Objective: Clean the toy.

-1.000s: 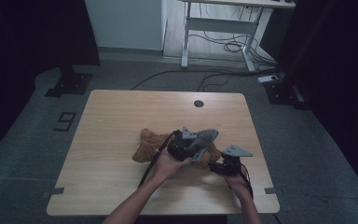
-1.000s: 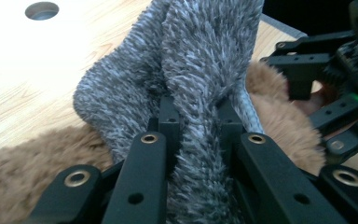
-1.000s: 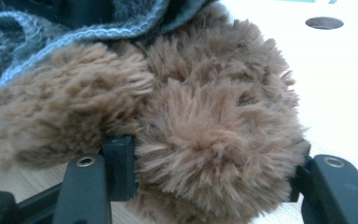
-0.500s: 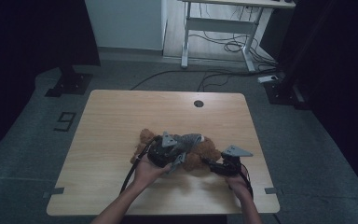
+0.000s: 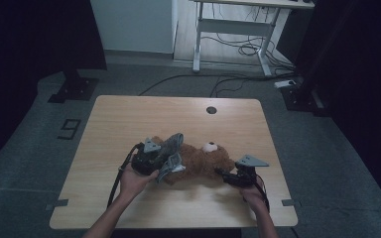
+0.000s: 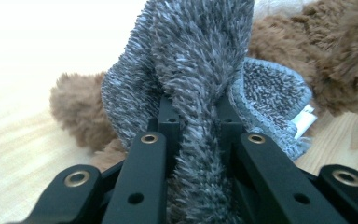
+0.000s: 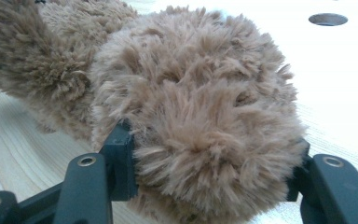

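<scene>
Now | left tool (image 6: pixel 193 116) pinches grey cloth (image 6: pixel 191 60) | right tool (image 7: pixel 209 163) grips teddy bear (image 7: pixel 196 116)

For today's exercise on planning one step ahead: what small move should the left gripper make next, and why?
Probably draw the grey cloth on across the bear. The left gripper is shut on the cloth, which lies beside the bear's body, and the right gripper clamps a plush limb, steadying it.
</scene>
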`<state>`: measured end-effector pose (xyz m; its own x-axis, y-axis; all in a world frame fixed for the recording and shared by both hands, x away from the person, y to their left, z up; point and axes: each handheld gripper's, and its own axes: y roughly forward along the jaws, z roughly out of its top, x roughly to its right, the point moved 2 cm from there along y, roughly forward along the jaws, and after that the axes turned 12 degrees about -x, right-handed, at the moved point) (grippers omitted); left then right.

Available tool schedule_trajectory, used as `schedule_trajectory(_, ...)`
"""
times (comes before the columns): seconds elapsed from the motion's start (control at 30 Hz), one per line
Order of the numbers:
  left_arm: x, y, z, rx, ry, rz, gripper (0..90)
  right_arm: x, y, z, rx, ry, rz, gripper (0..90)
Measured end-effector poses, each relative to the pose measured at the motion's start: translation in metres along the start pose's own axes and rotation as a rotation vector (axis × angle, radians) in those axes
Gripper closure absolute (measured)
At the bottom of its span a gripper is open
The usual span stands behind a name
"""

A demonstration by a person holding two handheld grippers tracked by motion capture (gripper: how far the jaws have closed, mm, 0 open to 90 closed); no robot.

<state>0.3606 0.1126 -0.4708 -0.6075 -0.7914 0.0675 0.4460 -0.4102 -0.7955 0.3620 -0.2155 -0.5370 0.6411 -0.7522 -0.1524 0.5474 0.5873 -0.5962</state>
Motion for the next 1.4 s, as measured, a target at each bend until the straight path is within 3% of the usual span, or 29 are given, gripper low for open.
schedule_trajectory(0.27,-0.001,0.001,-0.013,0.004,-0.016,-0.031,77.9,-0.004,-0.001,-0.005,-0.015,-0.012,0.017,42.0)
schedule_trajectory(0.53,-0.019,0.002,-0.023,-0.031,-0.065,-0.034,77.8,-0.007,-0.003,-0.007,-0.029,-0.021,0.028,42.0)
schedule_trajectory(0.7,-0.032,0.006,-0.032,-0.059,-0.116,-0.032,77.7,-0.007,-0.003,-0.008,-0.026,-0.027,0.030,42.1)
schedule_trajectory(0.83,-0.035,0.010,-0.035,-0.071,-0.138,-0.041,77.7,-0.009,-0.002,-0.008,-0.033,-0.028,0.036,42.8)
schedule_trajectory(1.07,-0.036,0.024,-0.020,-0.078,-0.135,0.014,78.0,-0.016,0.006,-0.006,-0.016,-0.017,0.018,46.8)
schedule_trajectory(1.23,-0.048,0.032,-0.003,-0.076,-0.146,0.048,78.1,-0.010,0.018,0.002,0.009,-0.004,-0.003,47.9)
schedule_trajectory(1.33,-0.055,0.021,0.008,-0.052,-0.152,0.074,78.3,-0.008,0.029,0.009,0.018,-0.003,-0.024,48.0)
schedule_trajectory(1.4,-0.055,0.006,0.017,-0.005,-0.146,0.068,78.2,-0.010,0.034,0.013,0.019,-0.017,-0.042,47.9)
